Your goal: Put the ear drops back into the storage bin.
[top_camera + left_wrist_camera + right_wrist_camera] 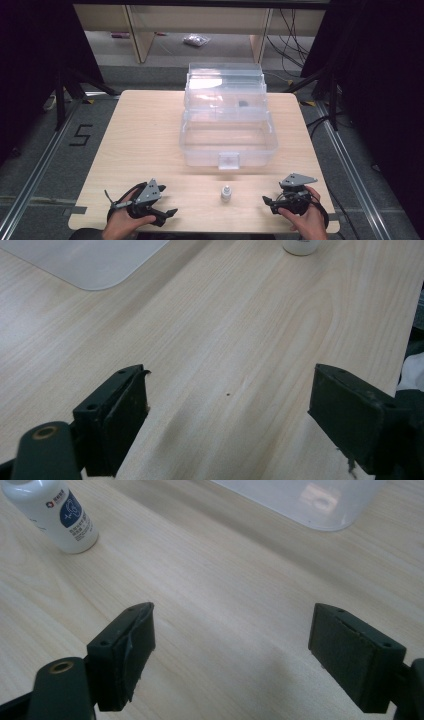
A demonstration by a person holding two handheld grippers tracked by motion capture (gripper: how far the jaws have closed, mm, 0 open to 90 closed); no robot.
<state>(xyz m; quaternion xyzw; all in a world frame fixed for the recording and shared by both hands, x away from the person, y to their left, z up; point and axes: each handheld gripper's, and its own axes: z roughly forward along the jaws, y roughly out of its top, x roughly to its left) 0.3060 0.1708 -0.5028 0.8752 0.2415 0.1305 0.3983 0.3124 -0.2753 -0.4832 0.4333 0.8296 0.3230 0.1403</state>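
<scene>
Pale tabletop (145, 130), open clear box (227, 137) beyond. My left tongs (172, 212) and right tongs (266, 200) gape empty beside the bottle (226, 193); next, I'd grasp it.

The table (145, 135) is pale wood-grain laminate, smooth with a soft sheen. The box (227, 135) is clear, glossy plastic. The small bottle (52, 512) is white, smooth plastic with a printed blue label. The gripper pads (357, 655) look matt black, slightly rough and worn.
</scene>
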